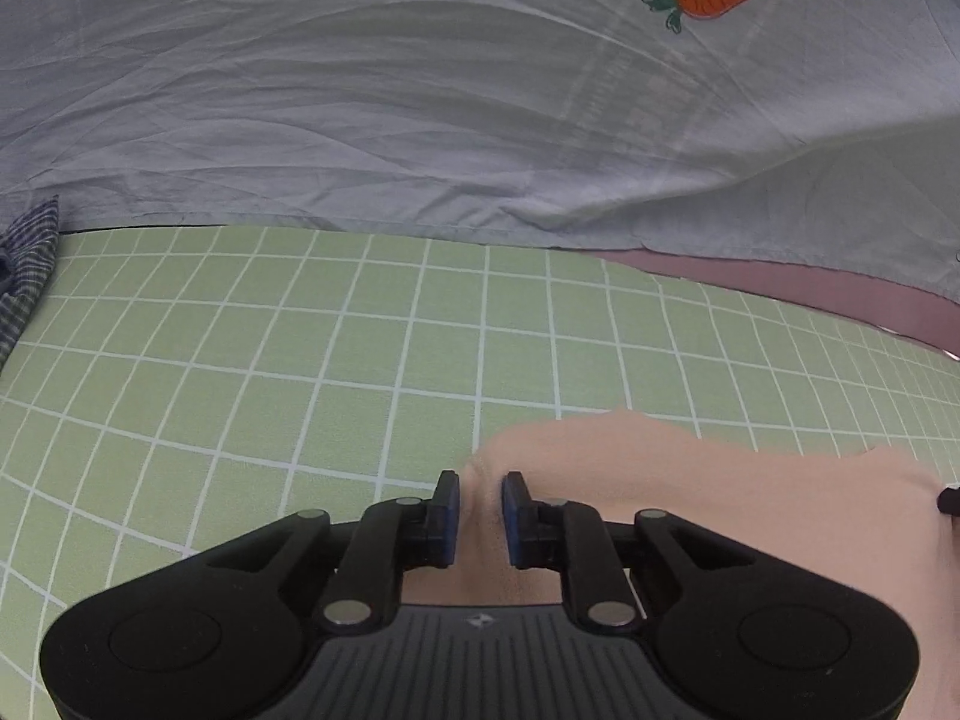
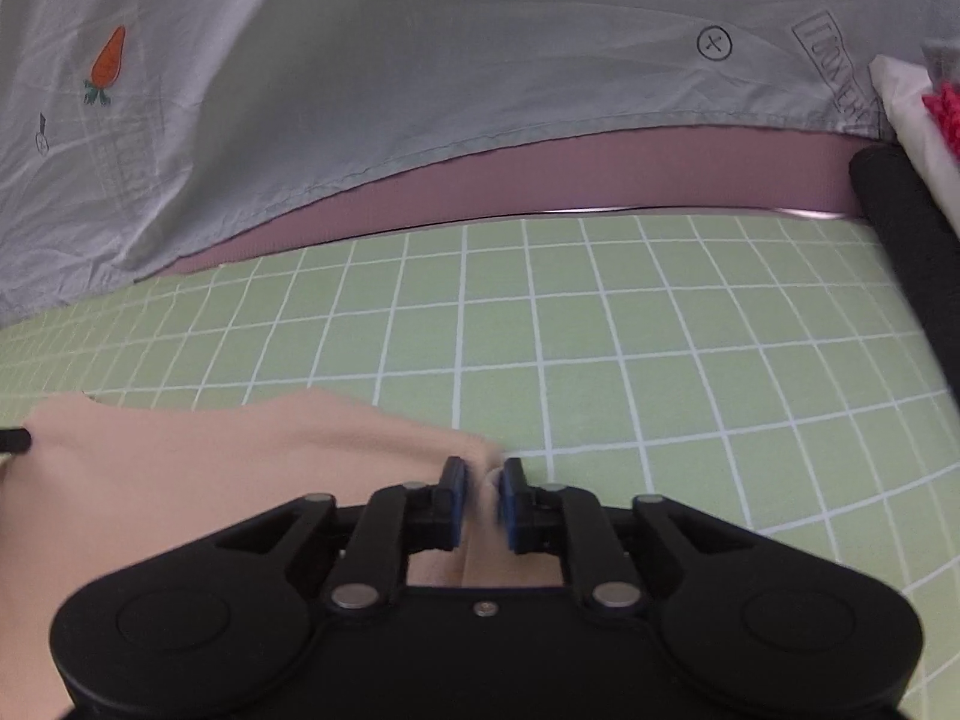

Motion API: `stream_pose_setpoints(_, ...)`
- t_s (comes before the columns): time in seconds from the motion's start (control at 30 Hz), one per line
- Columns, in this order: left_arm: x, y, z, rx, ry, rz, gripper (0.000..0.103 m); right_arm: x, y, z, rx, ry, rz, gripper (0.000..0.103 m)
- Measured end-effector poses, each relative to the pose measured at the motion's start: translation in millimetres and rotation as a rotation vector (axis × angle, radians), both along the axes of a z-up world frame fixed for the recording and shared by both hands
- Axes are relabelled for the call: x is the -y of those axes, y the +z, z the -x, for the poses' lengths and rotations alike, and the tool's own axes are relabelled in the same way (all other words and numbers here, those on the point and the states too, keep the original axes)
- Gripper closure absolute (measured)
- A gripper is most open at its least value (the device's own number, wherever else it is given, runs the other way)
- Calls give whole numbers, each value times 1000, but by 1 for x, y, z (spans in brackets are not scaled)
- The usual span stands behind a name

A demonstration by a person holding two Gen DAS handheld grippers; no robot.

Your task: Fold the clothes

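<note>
Down on the pale green mat with its white grid lines (image 1: 240, 360) lies the peach-coloured soft cloth garment (image 1: 690, 480), smooth, plain, no print or seam showing, its upper edge rumpled into a low ridge on the mat. Starting at its left end: the left gripper (image 1: 480, 510), black with blue pads, has that corner bunched into a small upright fold between its jaws, which stand narrow and pinch the fabric from both sides. From there the cloth runs off toward the right edge of the left wrist view, where a small dark tip pokes in; what it belongs to I cannot tell. Over in the right wrist view the same peach garment (image 2: 210, 450) comes in from the left and tapers to a crumpled corner, and the right gripper (image 2: 480, 495) has it caught, jaws narrow, blue pads pressed on a thin pleat of fabric with a paler edge showing in the gap. Beyond the garment the green mat lies bare up to its far edge, where a strip of mauve surface (image 2: 600, 180) shows, and over that hangs a wrinkled grey-white sheet (image 2: 420, 60) printed with an orange carrot (image 2: 109, 63) and small circled crosses. Left of the garment, at the mat's edge, sits a scrap of dark striped fabric (image 1: 27, 264); far right of it, a black padded roll (image 2: 912, 228) and a white-and-red bundle (image 2: 924, 102).
</note>
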State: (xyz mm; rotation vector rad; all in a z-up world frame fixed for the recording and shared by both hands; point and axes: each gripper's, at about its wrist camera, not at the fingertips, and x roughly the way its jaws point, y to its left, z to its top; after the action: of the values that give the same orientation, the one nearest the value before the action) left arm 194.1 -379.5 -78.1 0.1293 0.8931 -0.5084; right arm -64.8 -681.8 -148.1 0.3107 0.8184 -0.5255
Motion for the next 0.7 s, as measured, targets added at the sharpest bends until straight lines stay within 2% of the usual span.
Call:
stream_pose_setpoints(0.03,-7,7,6,9,18,8,71,-7,7,2,-15,-2,44,60)
stream_pose_setpoints(0.07,-16,13,13,18,42,22,59,-15,13,4,-29,-5,87,54)
stream_pose_setpoints(0.1,-26,19,21,25,67,35,52,-22,20,7,-39,-9,124,44)
stream_pose_setpoints(0.13,-40,23,30,25,96,46,39,-29,27,16,-25,-20,115,32)
stream_pose_setpoints(0.17,-54,27,40,26,125,57,29,-36,34,25,-9,-29,104,26)
stream_pose_setpoints(0.2,-68,30,51,26,155,65,27,-45,40,37,9,-29,75,19)
stream_pose_setpoints(0.27,-99,31,75,16,216,58,15,-69,44,57,25,-20,22,16)
stream_pose_setpoints(0.37,-150,22,117,-6,304,85,8,-110,34,90,0,-31,-83,16)
stream_pose_setpoints(0.5,-202,20,162,-11,368,69,3,-148,16,133,-54,-55,-183,16)
stream_pose_setpoints(0.57,-225,17,180,-12,417,61,2,-165,16,145,-85,-28,-154,12)
stream_pose_setpoints(0.63,-247,11,192,-31,458,63,2,-179,16,155,-107,-25,-125,2)
stream_pose_setpoints(0.7,-267,5,201,-43,494,50,2,-189,15,163,-125,-40,-117,1)
